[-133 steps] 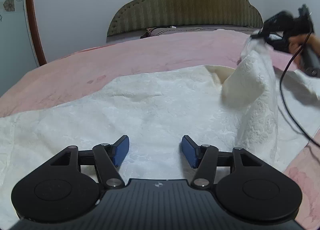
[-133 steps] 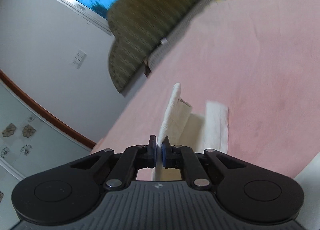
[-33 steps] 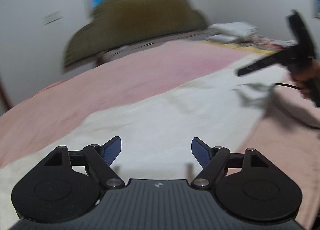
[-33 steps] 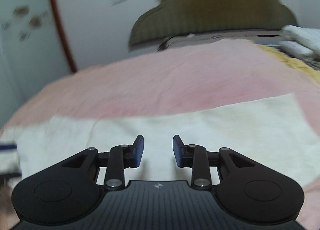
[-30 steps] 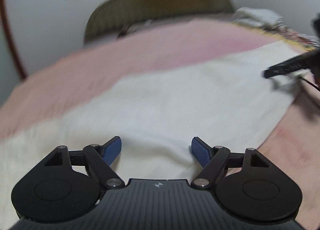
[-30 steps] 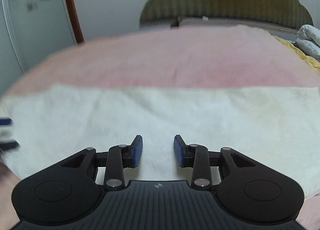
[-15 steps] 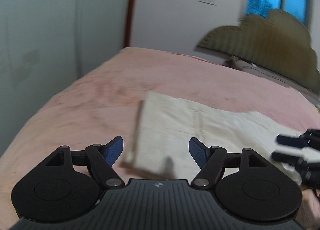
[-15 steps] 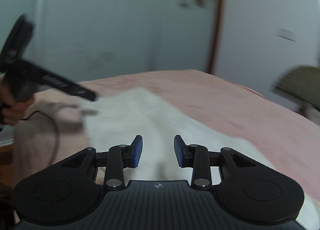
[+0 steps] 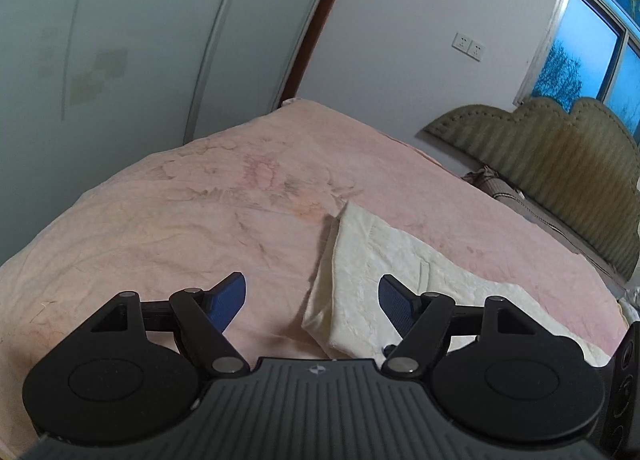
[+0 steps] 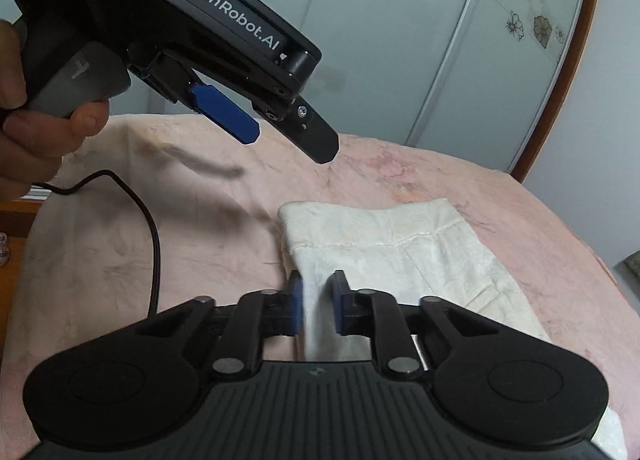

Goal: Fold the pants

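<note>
Now the right claw (image 10: 316, 302) has snapped shut on the near edge of the cream textured fabric pants (image 10: 404, 256) lying on the pink bed (image 10: 120, 244), starting the next fold; the left claw (image 9: 312, 300), wide, empty, hovers above the corner.

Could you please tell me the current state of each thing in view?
pants: folded over, lying flat on the bedspread.
left gripper: open, empty, above the bedspread.
right gripper: closing on the pants' near edge, cloth between its pads.
</note>
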### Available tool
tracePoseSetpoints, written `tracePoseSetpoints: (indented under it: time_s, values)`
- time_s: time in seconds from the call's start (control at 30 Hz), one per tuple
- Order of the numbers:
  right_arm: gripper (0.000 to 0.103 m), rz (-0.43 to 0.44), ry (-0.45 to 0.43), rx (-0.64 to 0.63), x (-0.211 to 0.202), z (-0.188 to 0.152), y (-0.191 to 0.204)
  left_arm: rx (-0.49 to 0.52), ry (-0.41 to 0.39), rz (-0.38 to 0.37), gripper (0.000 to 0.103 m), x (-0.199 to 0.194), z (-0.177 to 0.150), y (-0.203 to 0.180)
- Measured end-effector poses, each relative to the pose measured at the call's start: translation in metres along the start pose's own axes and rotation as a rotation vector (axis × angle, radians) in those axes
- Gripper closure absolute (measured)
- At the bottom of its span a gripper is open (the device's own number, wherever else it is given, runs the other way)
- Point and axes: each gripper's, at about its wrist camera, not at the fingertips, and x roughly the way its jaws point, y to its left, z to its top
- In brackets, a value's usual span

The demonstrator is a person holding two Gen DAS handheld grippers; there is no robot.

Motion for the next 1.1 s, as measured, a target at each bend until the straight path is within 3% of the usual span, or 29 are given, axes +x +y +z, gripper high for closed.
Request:
tracePoseSetpoints:
  time_s: [0.03,0.27,0.37,0.47,0.57,0.7,0.83,0.97,1.1]
  values:
    - [0.098,0.0,-0.007,0.001,0.003,0.003,0.001,-0.005,-0.008,0.006,0.027,0.0,0.0,0.001]
    - [0.098,0.019,-0.024,0.055,0.021,0.018,-0.006,-0.047,-0.05,0.042,0.027,-0.003,0.003,0.011]
    - [0.096,0.03,0.036,0.03,0.03,0.017,0.0,-0.044,-0.047,0.042,0.027,-0.004,0.005,0.008]
    - [0.091,0.057,0.018,0.088,0.006,0.017,-0.005,-0.037,-0.051,0.05,0.026,-0.003,0.008,0.002]
    - [0.091,0.074,-0.066,0.199,-0.051,0.006,-0.026,-0.005,-0.058,0.045,0.025,0.001,0.013,-0.011]
    - [0.091,-0.099,-0.076,0.395,-0.128,-0.039,-0.077,0.132,-0.041,-0.013,0.019,0.016,0.011,-0.056]
    - [0.09,-0.347,0.113,0.555,-0.17,-0.107,-0.125,0.359,0.018,-0.126,0.016,0.043,-0.007,-0.125]
    - [0.09,-0.335,0.195,0.733,-0.188,-0.165,-0.137,0.598,0.047,-0.191,0.014,0.072,-0.043,-0.183]
    - [0.091,-0.254,0.196,0.716,-0.211,-0.188,-0.106,0.776,0.221,-0.193,0.027,0.096,-0.087,-0.196]
